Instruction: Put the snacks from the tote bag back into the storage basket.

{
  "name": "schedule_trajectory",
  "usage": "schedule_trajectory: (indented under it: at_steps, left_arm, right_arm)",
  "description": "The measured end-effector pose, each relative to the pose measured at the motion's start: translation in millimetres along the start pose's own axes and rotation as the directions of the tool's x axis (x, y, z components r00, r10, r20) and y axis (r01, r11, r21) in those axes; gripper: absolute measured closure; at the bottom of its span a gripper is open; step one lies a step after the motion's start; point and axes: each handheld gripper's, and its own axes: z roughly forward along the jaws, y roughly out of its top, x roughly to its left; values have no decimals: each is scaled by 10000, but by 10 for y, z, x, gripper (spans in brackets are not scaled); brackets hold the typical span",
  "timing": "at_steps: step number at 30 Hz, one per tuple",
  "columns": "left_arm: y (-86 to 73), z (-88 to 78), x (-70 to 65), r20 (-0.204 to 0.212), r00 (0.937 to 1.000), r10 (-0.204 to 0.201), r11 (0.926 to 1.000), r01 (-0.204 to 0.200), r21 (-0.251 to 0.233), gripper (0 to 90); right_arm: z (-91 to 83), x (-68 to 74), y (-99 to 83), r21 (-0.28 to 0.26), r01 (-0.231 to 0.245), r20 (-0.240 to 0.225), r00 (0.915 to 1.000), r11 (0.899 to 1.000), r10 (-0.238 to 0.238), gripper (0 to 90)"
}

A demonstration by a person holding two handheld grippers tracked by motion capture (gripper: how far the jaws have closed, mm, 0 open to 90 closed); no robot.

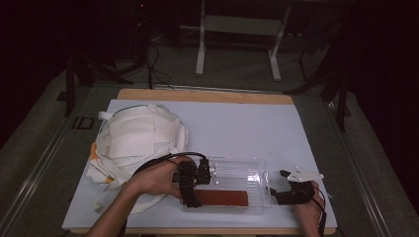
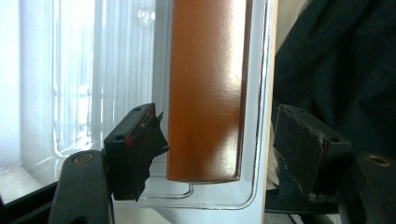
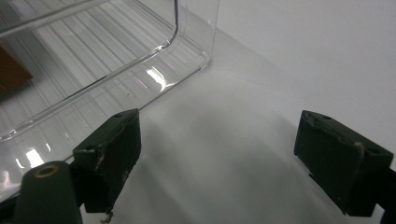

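- Surface (image 1: 237, 123): white sheet over a wooden top, seen from above.
- Box (image 1: 237, 170): clear plastic with a ribbed floor, lying at about 6 o'clock on the surface, near the front edge. Its corner also shows in the right gripper view (image 3: 140, 56).
- Slab (image 1: 225, 198): flat, brown and oblong, lying inside the box along its front wall. In the left gripper view (image 2: 205, 93) it runs lengthwise away from the camera, its rounded end nearest.
- Left gripper (image 1: 190, 190): at the box's 9 o'clock end, over the slab's left end. Jaws stand wide apart, one at each side of the slab's end in the left gripper view (image 2: 219, 149); no pad is seen pressing on the slab.
- Right gripper (image 1: 276, 190): just beside the box's 3 o'clock end, on the white sheet. Jaws stand wide apart with bare surface between them in the right gripper view (image 3: 217, 158); one jaw sits close by the box wall.
- Bag (image 1: 138, 143): cream cloth with straps, heaped at 9 o'clock on the surface, just behind the left hand (image 1: 153, 180).
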Motion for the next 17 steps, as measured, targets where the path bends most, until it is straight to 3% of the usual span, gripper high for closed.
schedule_trajectory:
  at_steps: [9, 17]
  left_arm:
    - [-84, -60, 65, -311, 9985, -461, 9986, 453, -260, 313]
    - [-252, -99, 126, -585, 9923, -1089, 9917, 1044, -746, 318]
  right_arm:
    - [1, -2, 0, -17, -15, -15, 10000, 10000, 15, 148]
    - [18, 2, 6, 167, 41, -7, 10000, 9999, -41, 148]
